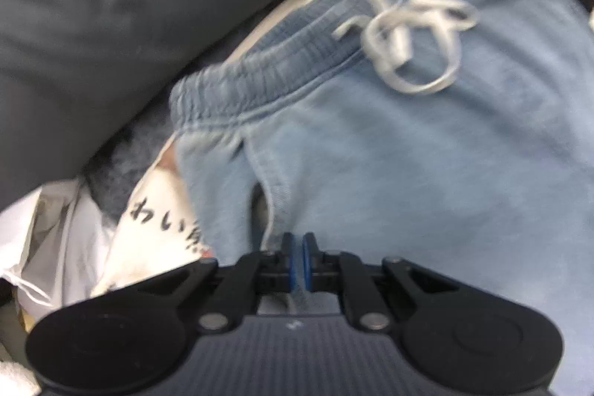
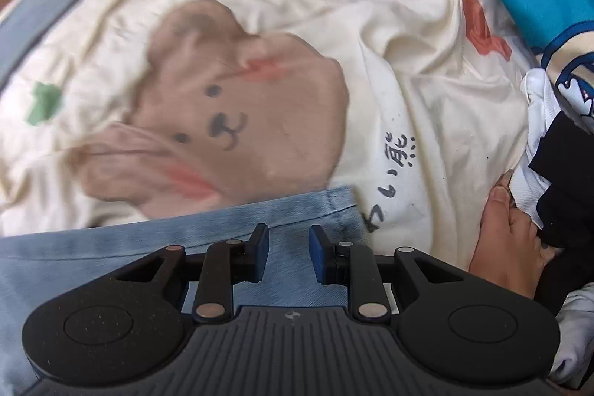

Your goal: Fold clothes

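Light blue shorts with white drawstring; cream shirt with tan bear print.

Dark cushion crowds left of blue shorts; bare hand blocks right claw's right side.

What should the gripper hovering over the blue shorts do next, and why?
Probably close the right gripper on the light blue cotton shorts. Its jaws stand apart above the hem, gripping nothing, while the left gripper is already pinched shut on the same shorts' cloth, so both sides could lift for a fold.
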A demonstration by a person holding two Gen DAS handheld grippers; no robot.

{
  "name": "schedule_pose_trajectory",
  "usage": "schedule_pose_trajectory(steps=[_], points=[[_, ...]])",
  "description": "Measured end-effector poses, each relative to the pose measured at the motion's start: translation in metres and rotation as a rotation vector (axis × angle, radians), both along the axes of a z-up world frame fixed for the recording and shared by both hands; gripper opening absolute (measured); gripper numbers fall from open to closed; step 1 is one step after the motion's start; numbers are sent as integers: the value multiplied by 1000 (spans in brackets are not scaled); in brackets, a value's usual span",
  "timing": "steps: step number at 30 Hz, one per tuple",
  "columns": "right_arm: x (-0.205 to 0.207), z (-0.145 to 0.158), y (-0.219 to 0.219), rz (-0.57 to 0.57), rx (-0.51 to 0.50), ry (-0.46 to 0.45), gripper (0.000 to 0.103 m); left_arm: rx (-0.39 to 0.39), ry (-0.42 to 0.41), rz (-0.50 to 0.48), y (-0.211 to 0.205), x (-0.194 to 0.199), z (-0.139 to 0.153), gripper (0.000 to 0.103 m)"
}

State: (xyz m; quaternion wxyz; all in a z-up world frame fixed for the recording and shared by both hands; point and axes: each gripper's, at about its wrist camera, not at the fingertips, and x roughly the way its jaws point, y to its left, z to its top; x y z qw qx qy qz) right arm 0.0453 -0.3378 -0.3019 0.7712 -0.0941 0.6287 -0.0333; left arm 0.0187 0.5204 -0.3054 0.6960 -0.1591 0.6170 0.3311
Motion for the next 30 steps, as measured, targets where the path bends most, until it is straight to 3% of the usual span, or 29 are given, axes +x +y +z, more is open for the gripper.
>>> schedule_pose_trajectory(steps=[6,13,17,26,30], points=[[-14,14,18,43,71,1,31,4,5,-8,7,-8,-5,3],[-41,7,50,58,172,30,36,49,-64,-96,-4,6,43,6],[-53,-3,70,112,201,63,36,40,-100,-128,-12,23,52,10],[-69,-31,97,190,120,103,37,-43,-105,-220,-46,49,10,10],[-72,-36,91,179,116,107,37,-8,-59,-223,-52,61,-15,10]])
